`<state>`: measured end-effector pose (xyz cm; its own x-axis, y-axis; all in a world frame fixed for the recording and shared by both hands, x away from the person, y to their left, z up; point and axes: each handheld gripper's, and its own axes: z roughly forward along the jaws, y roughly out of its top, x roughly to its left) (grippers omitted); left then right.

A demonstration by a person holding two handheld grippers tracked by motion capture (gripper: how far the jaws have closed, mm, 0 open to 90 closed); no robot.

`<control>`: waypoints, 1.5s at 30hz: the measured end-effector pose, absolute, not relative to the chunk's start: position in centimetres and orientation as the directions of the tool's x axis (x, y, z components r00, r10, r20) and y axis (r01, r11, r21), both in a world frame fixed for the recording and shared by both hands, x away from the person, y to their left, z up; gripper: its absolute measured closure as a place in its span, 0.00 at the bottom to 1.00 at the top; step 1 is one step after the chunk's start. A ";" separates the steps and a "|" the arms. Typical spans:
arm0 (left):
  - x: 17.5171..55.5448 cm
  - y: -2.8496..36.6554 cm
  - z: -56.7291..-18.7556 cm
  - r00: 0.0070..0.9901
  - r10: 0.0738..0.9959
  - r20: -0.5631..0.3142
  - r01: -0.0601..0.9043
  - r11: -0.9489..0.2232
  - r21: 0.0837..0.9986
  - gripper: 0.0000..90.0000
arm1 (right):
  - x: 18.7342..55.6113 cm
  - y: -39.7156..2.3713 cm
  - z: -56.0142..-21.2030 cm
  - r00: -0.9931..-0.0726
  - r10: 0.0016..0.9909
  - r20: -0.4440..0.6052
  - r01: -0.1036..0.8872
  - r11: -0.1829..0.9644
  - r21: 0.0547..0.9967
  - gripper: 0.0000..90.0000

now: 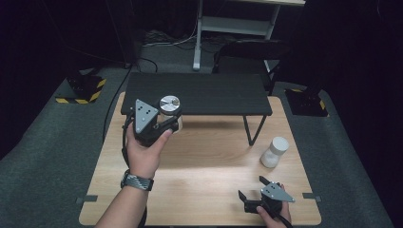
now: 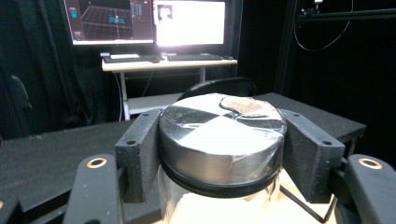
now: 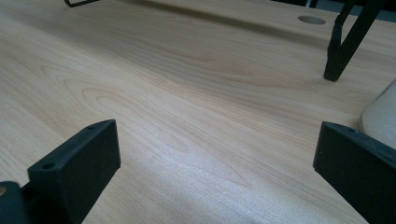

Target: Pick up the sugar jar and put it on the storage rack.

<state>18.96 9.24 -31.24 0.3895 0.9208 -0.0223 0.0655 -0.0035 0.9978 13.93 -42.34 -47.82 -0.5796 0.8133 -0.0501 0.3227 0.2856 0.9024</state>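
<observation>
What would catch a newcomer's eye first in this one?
The silver-lidded jar, clamped between the left gripper's fingers, held up at the front edge of the black shelf. Next, the white bottle standing at the right of the wooden table, with the open right gripper resting nearer the person.

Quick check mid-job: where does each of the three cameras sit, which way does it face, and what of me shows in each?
High view: above the person's side, looking forward and down on the wooden table; both forearms enter from below, with left gripper and right gripper.
Left gripper view: rides the left gripper, looking level toward a desk with monitors; its jaws clamp a silver-lidded jar.
Right gripper view: low over the tabletop; its open jaws frame bare wood.
Shared: the jar and the black shelf appear in the high and left gripper views.
</observation>
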 end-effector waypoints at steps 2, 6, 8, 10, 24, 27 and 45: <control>19.1 9.1 -30.9 0.386 0.923 -0.018 0.054 -0.002 0.999 0.39 | 13.9 -42.4 -47.8 -0.579 0.814 -0.049 0.322 0.284 0.903 0.00; 19.5 9.2 -30.6 0.385 0.923 -0.026 0.047 0.009 0.999 0.39 | 13.9 -42.4 -47.9 -0.578 0.815 -0.049 0.321 0.282 0.904 0.00; 19.7 9.1 -30.6 0.383 0.924 -0.024 0.041 0.009 0.999 0.39 | 13.8 -42.3 -47.8 -0.578 0.814 -0.055 0.319 0.288 0.903 0.00; 20.0 9.0 -30.5 0.378 0.926 -0.019 0.040 0.004 0.999 0.39 | 13.8 -42.3 -47.8 -0.578 0.814 -0.055 0.319 0.288 0.903 0.00; 22.6 8.8 -30.8 0.355 0.934 -0.034 0.048 0.018 0.999 0.39 | 13.9 -42.4 -47.9 -0.579 0.814 -0.048 0.321 0.281 0.905 0.00; 23.4 8.7 -30.8 0.337 0.941 -0.032 0.056 0.014 0.998 0.39 | 13.9 -42.4 -47.9 -0.579 0.814 -0.047 0.321 0.281 0.905 0.00; 27.7 7.8 -31.3 0.276 0.961 -0.028 0.089 0.003 0.996 0.39 | 13.9 -42.5 -47.9 -0.585 0.809 -0.048 0.314 0.281 0.907 0.00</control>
